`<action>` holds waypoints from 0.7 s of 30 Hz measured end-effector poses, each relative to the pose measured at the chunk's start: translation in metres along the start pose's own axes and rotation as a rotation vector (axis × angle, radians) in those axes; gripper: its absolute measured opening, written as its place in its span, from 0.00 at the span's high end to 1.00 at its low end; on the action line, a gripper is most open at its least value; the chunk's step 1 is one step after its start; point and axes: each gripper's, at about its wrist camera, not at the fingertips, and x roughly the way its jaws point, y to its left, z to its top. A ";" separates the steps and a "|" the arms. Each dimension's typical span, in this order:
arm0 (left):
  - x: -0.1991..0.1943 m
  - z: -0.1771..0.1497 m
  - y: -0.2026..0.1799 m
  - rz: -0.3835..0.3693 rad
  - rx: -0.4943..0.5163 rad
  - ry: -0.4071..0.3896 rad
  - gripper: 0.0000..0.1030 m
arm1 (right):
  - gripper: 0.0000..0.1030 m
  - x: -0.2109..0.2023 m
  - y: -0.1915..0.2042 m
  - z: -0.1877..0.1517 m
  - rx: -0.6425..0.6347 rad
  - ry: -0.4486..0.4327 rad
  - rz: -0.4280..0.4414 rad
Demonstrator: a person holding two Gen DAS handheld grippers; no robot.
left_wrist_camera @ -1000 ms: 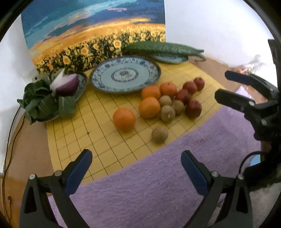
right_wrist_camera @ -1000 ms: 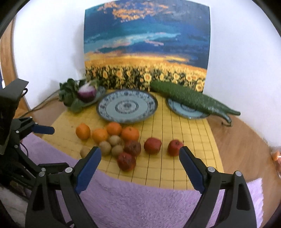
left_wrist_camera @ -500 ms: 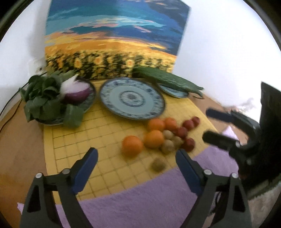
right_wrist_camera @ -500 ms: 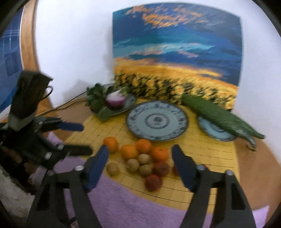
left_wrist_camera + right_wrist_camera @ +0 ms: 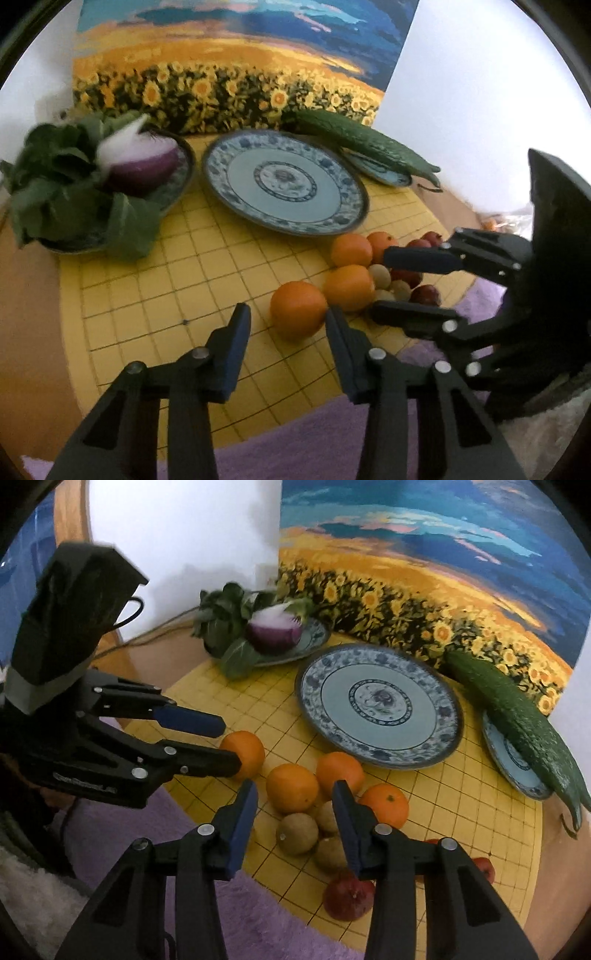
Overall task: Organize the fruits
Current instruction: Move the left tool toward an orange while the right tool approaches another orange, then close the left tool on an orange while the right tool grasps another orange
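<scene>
The fruit cluster of oranges (image 5: 291,788), kiwis (image 5: 297,833) and red apples (image 5: 349,895) lies on the yellow grid mat (image 5: 461,812), just in front of the empty blue-patterned plate (image 5: 380,701). The left gripper (image 5: 288,326) and right gripper (image 5: 293,801) both hover above the cluster, jaws closing with a gap and gripping nothing.

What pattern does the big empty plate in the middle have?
The plate has a blue-and-white floral rim and centre medallion; the right wrist view shows it best.

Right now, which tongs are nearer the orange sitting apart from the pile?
Left. The left tongs frame that lone orange, closing but not gripping. The right tongs hang over the pile beside it.
</scene>
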 end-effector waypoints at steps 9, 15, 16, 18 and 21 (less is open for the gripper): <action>0.010 0.008 0.008 -0.096 -0.042 0.023 0.64 | 0.58 0.014 0.007 0.005 -0.058 0.027 0.012; 0.012 0.007 0.011 -0.127 -0.075 0.030 0.65 | 0.66 0.017 0.007 0.004 -0.059 0.029 -0.004; 0.012 0.007 0.011 -0.126 -0.076 0.030 0.65 | 0.66 0.017 0.008 0.004 -0.059 0.029 -0.006; 0.012 0.007 0.011 -0.120 -0.068 0.030 0.65 | 0.67 0.016 0.008 0.003 -0.060 0.031 -0.010; 0.012 0.006 0.010 -0.111 -0.066 0.030 0.66 | 0.67 0.014 0.008 0.002 -0.058 0.037 -0.013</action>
